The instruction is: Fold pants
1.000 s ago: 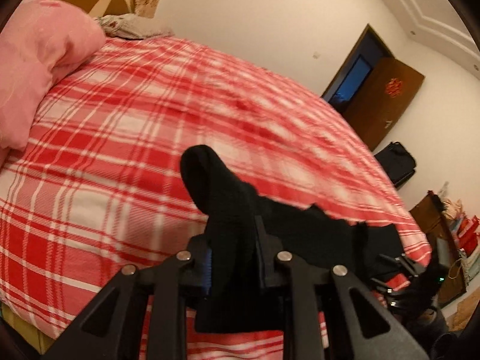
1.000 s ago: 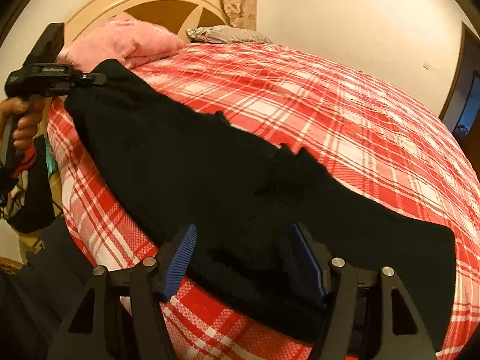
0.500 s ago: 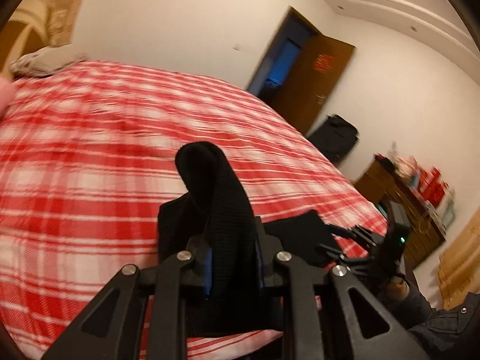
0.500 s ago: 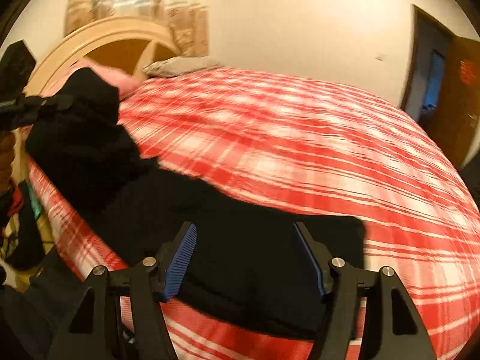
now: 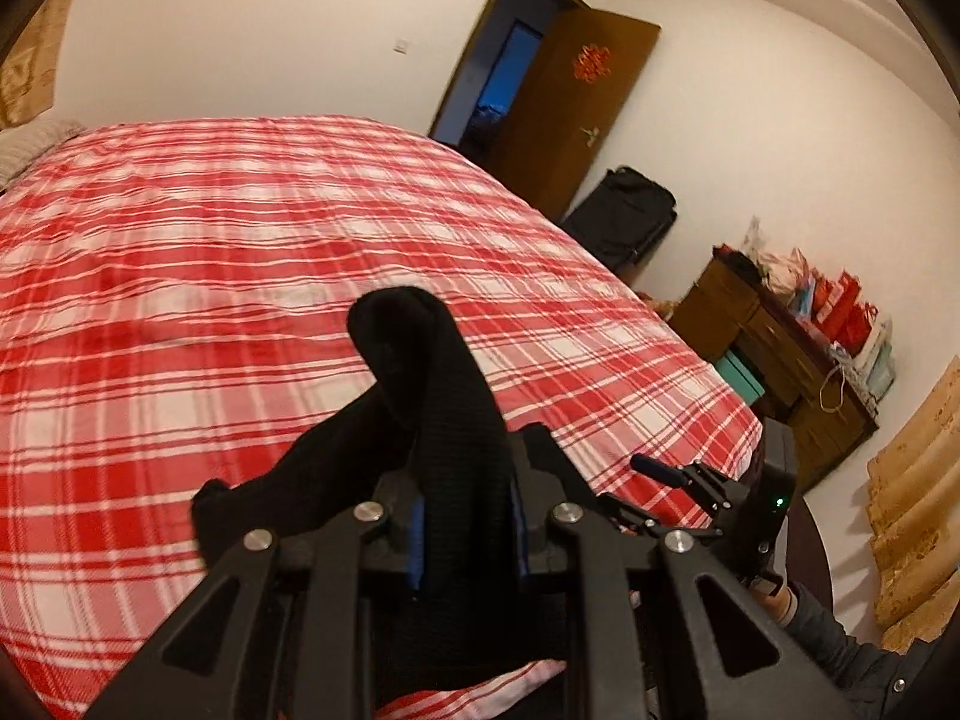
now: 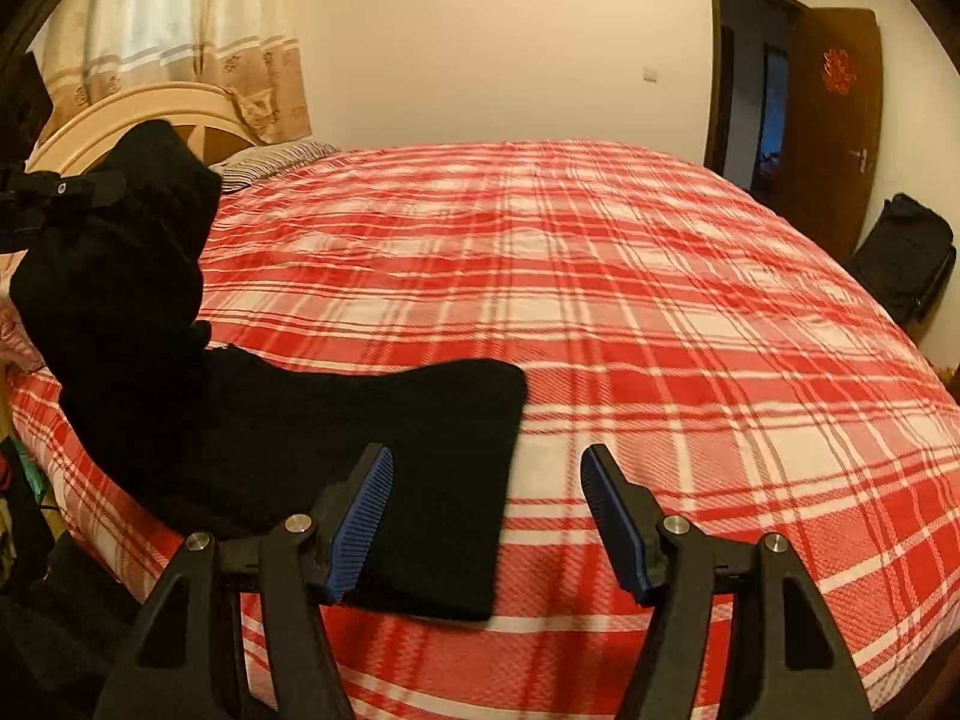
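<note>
My left gripper [image 5: 465, 516] is clamped on the pants [image 6: 312, 432] — my right gripper [image 6: 486, 498] hovers beside them, fingers spread wide.
</note>
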### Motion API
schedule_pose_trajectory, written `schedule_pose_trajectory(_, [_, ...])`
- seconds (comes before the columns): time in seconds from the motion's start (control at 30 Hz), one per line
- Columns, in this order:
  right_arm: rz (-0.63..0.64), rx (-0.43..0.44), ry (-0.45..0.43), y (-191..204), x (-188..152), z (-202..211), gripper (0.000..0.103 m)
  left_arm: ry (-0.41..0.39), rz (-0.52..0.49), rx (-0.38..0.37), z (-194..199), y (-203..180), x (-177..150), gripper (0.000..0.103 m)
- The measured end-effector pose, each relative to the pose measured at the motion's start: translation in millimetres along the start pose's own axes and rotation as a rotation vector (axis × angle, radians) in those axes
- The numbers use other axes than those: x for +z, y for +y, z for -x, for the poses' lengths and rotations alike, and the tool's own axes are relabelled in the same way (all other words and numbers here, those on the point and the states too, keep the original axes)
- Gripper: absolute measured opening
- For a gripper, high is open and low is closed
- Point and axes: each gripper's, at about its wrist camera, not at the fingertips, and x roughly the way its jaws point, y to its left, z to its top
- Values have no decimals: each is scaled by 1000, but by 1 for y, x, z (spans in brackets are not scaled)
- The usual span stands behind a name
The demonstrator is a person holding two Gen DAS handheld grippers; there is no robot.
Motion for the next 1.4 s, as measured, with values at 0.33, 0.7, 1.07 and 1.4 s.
schedule_pose_trajectory(0.33, [-87,-51,-13,-40,3,2,67,145,-49,33,-88,-30,-5,22])
schedule_pose_trajectory(0.7, [-125,-31,18,-47,-1,-11,67,252,-122,71,-141,-58,-30,29])
schedule_pose_trajectory(1.07, [-250,1,32,-64,-12,-14,67,59,-165,48,-71,-53,-17,68])
schedule_pose_trajectory(1.4, [-274,159,-47,-18,27,2,67,43,-35,329,-54,52,-59,74])
